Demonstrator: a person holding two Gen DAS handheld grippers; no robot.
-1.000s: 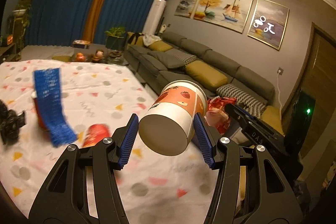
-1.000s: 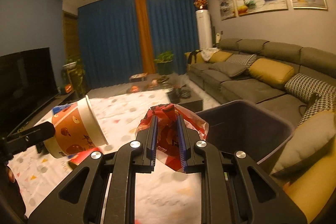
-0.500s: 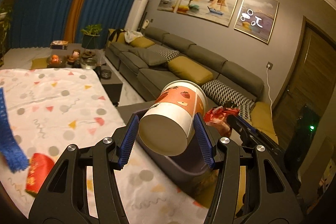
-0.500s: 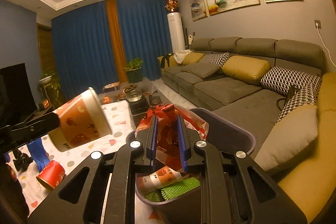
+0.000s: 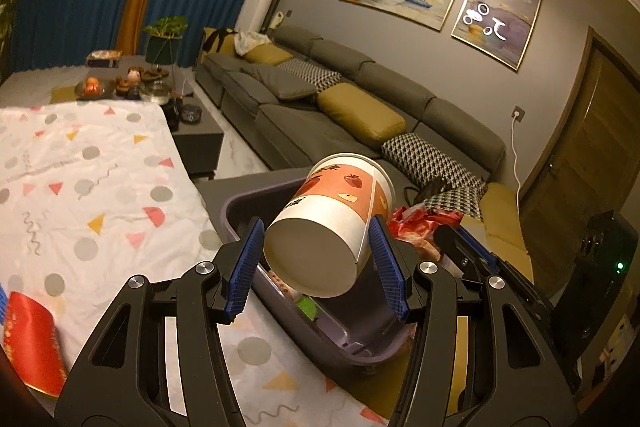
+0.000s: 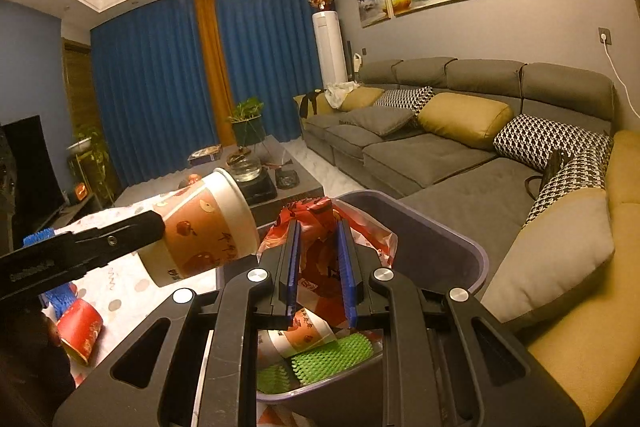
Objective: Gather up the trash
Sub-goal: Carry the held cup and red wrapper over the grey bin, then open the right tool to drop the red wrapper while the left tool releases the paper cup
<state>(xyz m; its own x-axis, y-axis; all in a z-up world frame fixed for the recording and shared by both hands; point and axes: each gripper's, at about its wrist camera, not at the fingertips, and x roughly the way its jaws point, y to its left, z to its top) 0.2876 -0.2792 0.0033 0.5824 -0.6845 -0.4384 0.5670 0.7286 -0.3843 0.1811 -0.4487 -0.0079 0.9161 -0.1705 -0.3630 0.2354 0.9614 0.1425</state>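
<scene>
Both grippers have been swinging away from the patterned worktop (image 5: 100, 195) and are now hanging over the grey trash bin (image 6: 452, 247), which has come fully into view since a second ago. The left gripper (image 5: 316, 263) is gripping a printed paper cup (image 5: 332, 227) on its side between its blue fingers (image 5: 244, 267), held above the bin's near rim. The right gripper (image 6: 320, 267) is pinching a crumpled red plastic wrapper (image 6: 320, 223) with its fingers nearly shut, directly over the bin's opening. Inside the bin, another printed cup (image 6: 300, 337) and green foam netting (image 6: 332, 355) are already lying. So the carrying looks done, and releasing seems to be the step in hand. The wrapper has open room beneath it; the cup is sitting nearer the worktop-side rim and may need easing further in. A red paper cup (image 6: 80, 327) and a blue net sleeve (image 6: 60, 295) are waiting on the worktop.
</scene>
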